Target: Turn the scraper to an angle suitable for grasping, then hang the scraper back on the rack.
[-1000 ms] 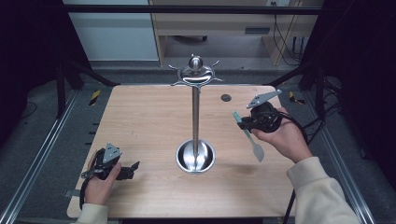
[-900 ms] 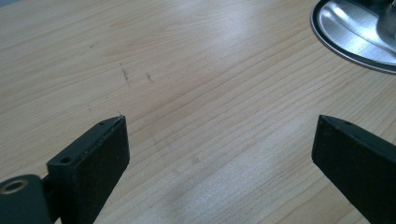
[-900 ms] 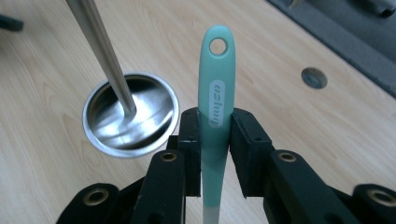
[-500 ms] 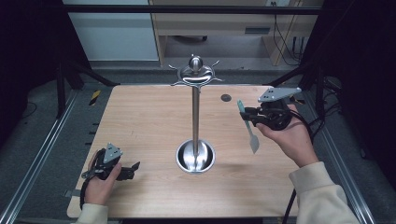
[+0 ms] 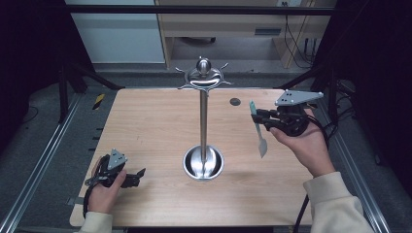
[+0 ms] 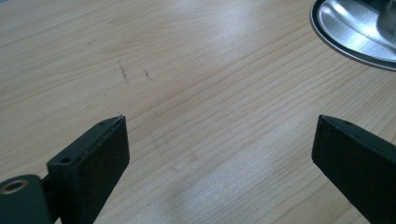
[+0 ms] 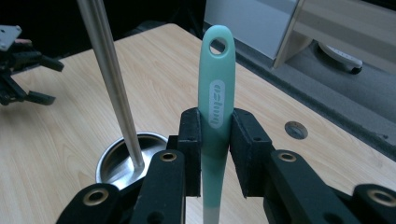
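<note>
A: Right gripper (image 5: 260, 116) status?

B: Jaws clamped on a mint-green knife (image 7: 215, 116), gripping the handle about midway. In the right gripper view the handle sticks up centre frame, hang hole (image 7: 218, 45) at the top and free. In the high view the knife sits right of centre, blade hanging down over the table (image 5: 145, 126), not touching it.

A: And the left one?

B: Left gripper (image 5: 137, 174) rests on the table, lower left of the high view. Jaws wide apart, nothing between them, just bare wood in its own view, with the rim of the base (image 6: 355, 32) at upper right.

A: Where's the rack?

B: Centre of the high view. Steel pole (image 5: 203, 121) rising from a round base (image 5: 203, 162), hook crown (image 5: 204, 77) on top, upper centre. The knife is well right of the pole and its top looks lower than the hooks.

A: Step?

B: I read it as carry-to-hang. Knife is picked and lifted, not yet on a hook.

A: Next move needs what?

B: Raise and move it left toward the crown, handle end up, then line the hole up with a hook tip on the near right side. The hole is small, so alignment matters. Grip sits well below the hole, which leaves clearance for the hook. Release only once the hook carries it.
</note>
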`<action>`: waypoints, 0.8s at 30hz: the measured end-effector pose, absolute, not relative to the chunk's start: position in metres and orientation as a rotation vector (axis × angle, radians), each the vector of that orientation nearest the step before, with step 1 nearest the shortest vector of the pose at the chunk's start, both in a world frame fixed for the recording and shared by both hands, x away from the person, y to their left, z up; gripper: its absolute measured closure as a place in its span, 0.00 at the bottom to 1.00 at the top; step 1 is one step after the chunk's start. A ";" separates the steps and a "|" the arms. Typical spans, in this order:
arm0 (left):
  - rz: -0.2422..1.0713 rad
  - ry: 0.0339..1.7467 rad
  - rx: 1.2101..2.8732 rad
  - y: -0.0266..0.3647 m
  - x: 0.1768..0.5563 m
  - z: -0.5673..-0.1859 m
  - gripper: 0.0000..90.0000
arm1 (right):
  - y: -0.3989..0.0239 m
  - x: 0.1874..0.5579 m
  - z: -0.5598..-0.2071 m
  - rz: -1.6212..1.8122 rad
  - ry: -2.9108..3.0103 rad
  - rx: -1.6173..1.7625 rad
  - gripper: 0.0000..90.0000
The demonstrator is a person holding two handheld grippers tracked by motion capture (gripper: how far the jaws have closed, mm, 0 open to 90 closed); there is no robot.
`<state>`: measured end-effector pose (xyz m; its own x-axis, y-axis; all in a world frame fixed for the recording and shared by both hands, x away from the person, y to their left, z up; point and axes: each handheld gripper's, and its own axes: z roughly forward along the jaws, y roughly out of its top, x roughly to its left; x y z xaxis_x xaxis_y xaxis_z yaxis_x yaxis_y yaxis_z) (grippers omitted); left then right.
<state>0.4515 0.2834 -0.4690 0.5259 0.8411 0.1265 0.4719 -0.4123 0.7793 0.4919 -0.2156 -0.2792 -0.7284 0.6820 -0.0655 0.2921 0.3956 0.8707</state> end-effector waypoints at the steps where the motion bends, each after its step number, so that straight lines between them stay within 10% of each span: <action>1: 0.675 1.063 2.065 0.283 0.452 -0.469 0.04 | -0.216 0.491 -0.278 1.283 2.241 0.836 0.83; 24: 0.671 1.073 2.058 0.286 0.452 -0.469 0.04 | -0.208 0.468 -0.248 1.455 2.165 0.752 0.83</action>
<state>0.4518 0.2858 -0.4695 0.5204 0.8457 0.1186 0.4771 -0.4031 0.7809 0.4680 -0.2083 -0.2483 -0.7638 0.6438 -0.0468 0.1998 0.3048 0.9312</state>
